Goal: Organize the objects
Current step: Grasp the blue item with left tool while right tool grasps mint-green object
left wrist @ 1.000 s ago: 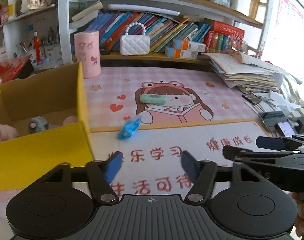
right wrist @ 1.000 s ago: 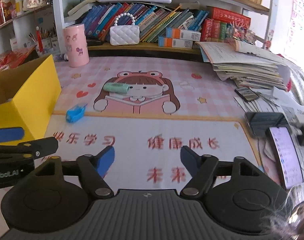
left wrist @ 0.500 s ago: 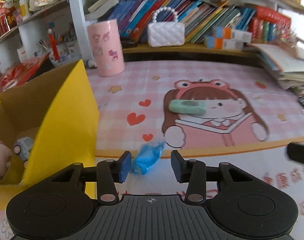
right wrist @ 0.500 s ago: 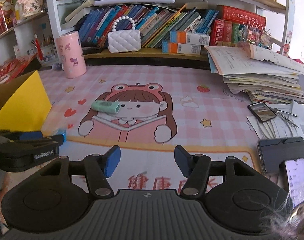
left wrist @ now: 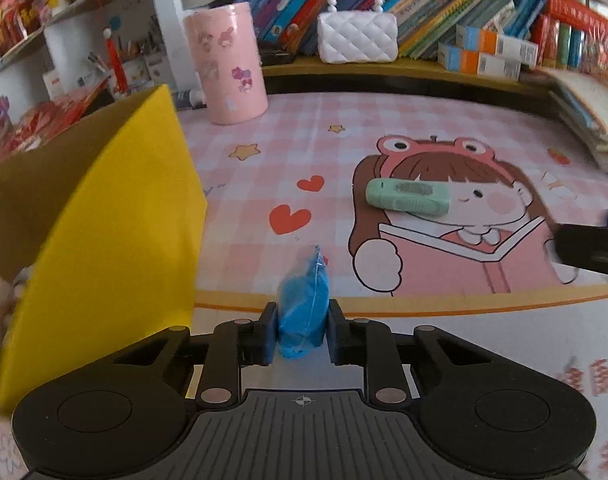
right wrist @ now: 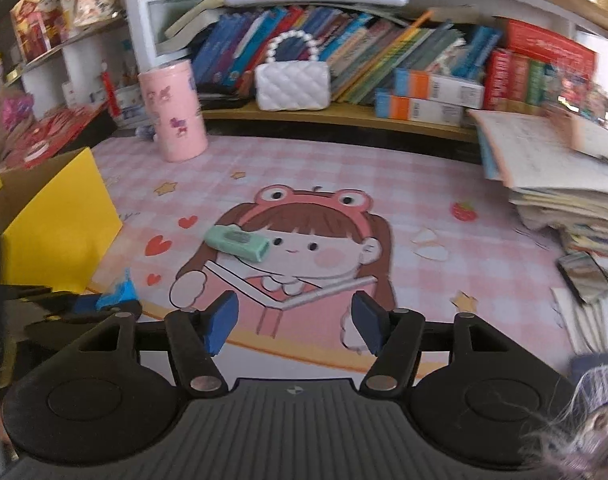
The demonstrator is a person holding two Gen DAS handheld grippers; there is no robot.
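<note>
My left gripper (left wrist: 302, 334) is shut on a small blue packet (left wrist: 304, 312) on the pink cartoon desk mat, just right of the yellow cardboard box (left wrist: 116, 216). The packet also shows in the right wrist view (right wrist: 120, 292) with the left gripper around it. A mint-green stick-shaped object (left wrist: 407, 196) lies on the mat ahead and to the right; in the right wrist view it (right wrist: 238, 243) lies ahead and slightly left of my right gripper (right wrist: 294, 322), which is open and empty above the mat. The box holds some small toys at its left.
A pink cylindrical tin (left wrist: 226, 64) and a white quilted purse (left wrist: 357, 38) stand at the back by the bookshelf. A stack of books and papers (right wrist: 563, 184) and a phone (right wrist: 581, 274) lie at the right.
My left gripper moved forward to the blue packet and closed on it. My right gripper moved forward over the mat toward the green object and stayed open.
</note>
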